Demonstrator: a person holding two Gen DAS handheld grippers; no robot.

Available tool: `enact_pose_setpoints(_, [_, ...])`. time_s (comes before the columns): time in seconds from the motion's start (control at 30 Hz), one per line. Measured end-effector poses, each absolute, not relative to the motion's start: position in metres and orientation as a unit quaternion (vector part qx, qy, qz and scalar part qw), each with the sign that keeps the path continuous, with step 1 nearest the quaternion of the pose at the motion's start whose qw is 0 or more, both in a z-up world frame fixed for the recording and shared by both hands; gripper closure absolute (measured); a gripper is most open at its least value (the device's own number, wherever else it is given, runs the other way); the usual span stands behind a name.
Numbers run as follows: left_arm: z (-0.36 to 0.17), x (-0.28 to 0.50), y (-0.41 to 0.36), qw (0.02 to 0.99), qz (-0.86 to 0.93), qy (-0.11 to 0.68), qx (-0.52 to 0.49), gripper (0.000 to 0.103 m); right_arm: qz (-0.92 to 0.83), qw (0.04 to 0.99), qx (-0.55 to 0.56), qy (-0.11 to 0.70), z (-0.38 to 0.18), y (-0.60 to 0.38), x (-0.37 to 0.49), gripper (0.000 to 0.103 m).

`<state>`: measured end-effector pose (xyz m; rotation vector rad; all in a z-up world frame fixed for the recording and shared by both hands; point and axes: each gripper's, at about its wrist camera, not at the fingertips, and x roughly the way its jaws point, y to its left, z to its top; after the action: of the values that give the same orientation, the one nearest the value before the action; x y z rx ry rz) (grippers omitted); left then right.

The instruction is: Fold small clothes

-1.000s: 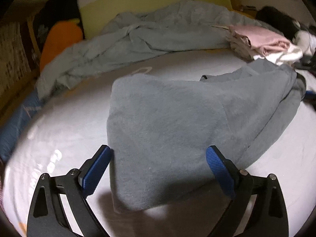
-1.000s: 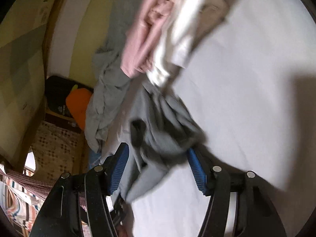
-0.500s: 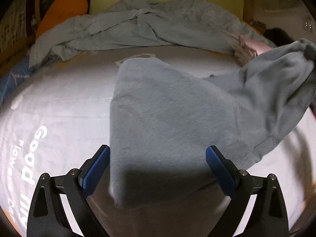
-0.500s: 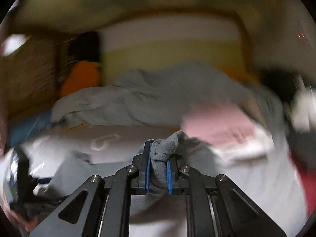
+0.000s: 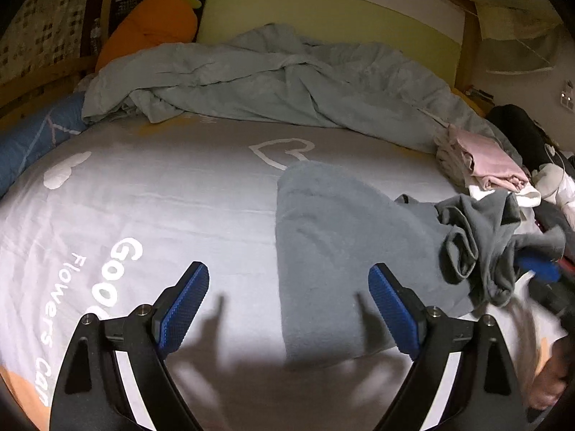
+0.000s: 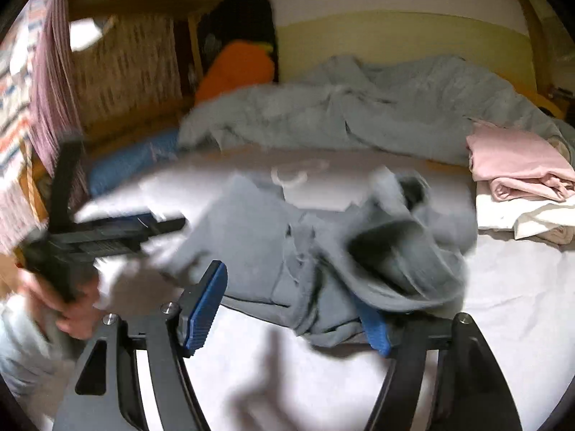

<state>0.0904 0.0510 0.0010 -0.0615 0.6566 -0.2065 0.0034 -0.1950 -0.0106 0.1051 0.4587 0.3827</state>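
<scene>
A grey fleecy garment (image 5: 341, 244) lies on the white sheet (image 5: 161, 197), flat on its left side and bunched in loose folds (image 5: 481, 248) on its right. My left gripper (image 5: 289, 305) hovers open over the garment's near left edge, nothing between its pads. In the right wrist view the bunched grey cloth (image 6: 323, 269) sags over the right gripper's (image 6: 289, 318) right finger. Its jaws are opening, and its pads do not press the cloth. A hand (image 6: 64, 309) holds the left gripper (image 6: 107, 230) at the left.
A rumpled grey-green duvet (image 5: 287, 86) runs along the back of the bed. Folded pink and white clothes (image 5: 485, 165) are stacked at the right, with dark items beyond. An orange cushion (image 5: 151, 25) and a blue bolster (image 5: 32, 133) lie at the far left.
Half a second ago the right gripper held a pinch of grey cloth raised; now its jaws stand apart and the cloth has slumped into a bunch. The left gripper has shifted left of the garment.
</scene>
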Motion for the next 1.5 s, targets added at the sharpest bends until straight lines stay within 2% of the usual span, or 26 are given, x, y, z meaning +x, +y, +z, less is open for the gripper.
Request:
enact_pose_setpoints(0.13, [0.006, 0.08, 0.032, 0.943, -0.135, 0.303, -0.017, 0.013, 0.128, 0.96, 0.119, 0.218, 0.001, -0.225, -0.005, 0.033])
enact_pose_setpoints(0.37, [0.01, 0.051, -0.028, 0.937, -0.232, 0.257, 0.052, 0.013, 0.106, 0.92, 0.238, 0.294, -0.026, -0.287, 0.023, 0.035])
enact_pose_setpoints(0.47, [0.012, 0.043, -0.06, 0.928, -0.272, 0.237, 0.087, 0.013, 0.125, 0.904, 0.274, 0.302, -0.037, -0.292, 0.039, 0.071])
enact_pose_setpoints(0.5, [0.014, 0.041, -0.07, 0.928, -0.277, 0.23, 0.102, 0.013, 0.135, 0.903, 0.279, 0.296, -0.036, -0.29, 0.047, 0.094])
enact_pose_setpoints(0.53, [0.015, 0.041, -0.08, 0.927, -0.278, 0.224, 0.117, 0.013, 0.143, 0.906, 0.278, 0.284, -0.032, -0.288, 0.05, 0.097])
enact_pose_setpoints(0.67, [0.019, 0.042, -0.1, 0.932, -0.266, 0.205, 0.138, 0.015, 0.213, 0.921, 0.243, 0.219, 0.003, -0.264, 0.055, 0.099])
enact_pose_setpoints(0.7, [0.019, 0.046, -0.099, 0.934, -0.262, 0.204, 0.133, 0.028, 0.23, 0.922, 0.231, 0.211, 0.01, -0.258, 0.054, 0.099])
enact_pose_setpoints(0.73, [0.019, 0.049, -0.099, 0.937, -0.255, 0.204, 0.126, 0.055, 0.248, 0.921, 0.217, 0.207, 0.018, -0.252, 0.05, 0.099])
enact_pose_setpoints(0.83, [0.018, 0.059, -0.087, 0.938, -0.252, 0.216, 0.098, 0.094, 0.272, 0.921, 0.178, 0.215, 0.033, -0.228, 0.062, 0.099])
enact_pose_setpoints(0.87, [0.019, 0.061, -0.079, 0.942, -0.246, 0.212, 0.079, 0.099, 0.273, 0.921, 0.173, 0.219, 0.035, -0.225, 0.066, 0.099])
enact_pose_setpoints(0.97, [0.023, 0.06, -0.052, 0.953, -0.227, 0.2, 0.028, 0.099, 0.265, 0.919, 0.183, 0.229, 0.033, -0.233, 0.074, 0.096])
enact_pose_setpoints(1.0, [0.024, 0.06, -0.045, 0.955, -0.217, 0.202, 0.02, 0.099, 0.255, 0.917, 0.192, 0.238, 0.031, -0.239, 0.079, 0.083])
enact_pose_setpoints(1.03, [0.024, 0.061, -0.04, 0.956, -0.206, 0.206, 0.015, 0.098, 0.239, 0.919, 0.204, 0.238, 0.03, -0.247, 0.078, 0.059])
enact_pose_setpoints(1.07, [0.023, 0.063, -0.035, 0.957, -0.19, 0.217, 0.012, 0.097, 0.215, 0.925, 0.223, 0.221, 0.029, -0.262, 0.073, 0.047])
enact_pose_setpoints(1.1, [0.02, 0.066, -0.03, 0.957, -0.176, 0.231, 0.01, 0.095, 0.2, 0.93, 0.231, 0.205, 0.029, -0.272, 0.065, 0.04])
enact_pose_setpoints(1.13, [0.016, 0.072, -0.025, 0.954, -0.167, 0.251, 0.003, 0.095, 0.186, 0.934, 0.235, 0.197, 0.03, -0.283, 0.058, 0.041])
enact_pose_setpoints(1.17, [0.01, 0.077, -0.018, 0.947, -0.162, 0.275, -0.012, 0.084, 0.17, 0.936, 0.236, 0.2, 0.029, -0.292, 0.056, 0.041])
enact_pose_setpoints(1.2, [0.005, 0.083, -0.012, 0.942, -0.151, 0.297, -0.026, 0.059, 0.149, 0.936, 0.237, 0.212, 0.028, -0.301, 0.055, 0.041])
enact_pose_setpoints(1.23, [0.0, 0.087, -0.005, 0.94, -0.141, 0.308, -0.045, 0.046, 0.134, 0.937, 0.236, 0.22, 0.026, -0.306, 0.056, 0.041])
enact_pose_setpoints(1.33, [0.001, 0.085, 0.018, 0.94, -0.144, 0.292, -0.1, 0.042, 0.117, 0.939, 0.216, 0.24, 0.02, -0.309, 0.058, 0.041])
enact_pose_setpoints(1.37, [0.005, 0.086, 0.023, 0.94, -0.149, 0.286, -0.114, 0.039, 0.126, 0.938, 0.209, 0.246, 0.019, -0.305, 0.059, 0.041])
enact_pose_setpoints(1.4, [0.009, 0.087, 0.028, 0.94, -0.155, 0.278, -0.127, 0.03, 0.146, 0.934, 0.19, 0.265, 0.016, -0.296, 0.062, 0.041])
enact_pose_setpoints(1.43, [0.014, 0.09, 0.033, 0.939, -0.16, 0.27, -0.14, 0.026, 0.158, 0.931, 0.169, 0.284, 0.014, -0.288, 0.065, 0.041])
enact_pose_setpoints(1.5, [0.021, 0.102, 0.035, 0.938, -0.169, 0.268, -0.143, 0.023, 0.156, 0.929, 0.096, 0.322, 0.007, -0.261, 0.069, 0.041])
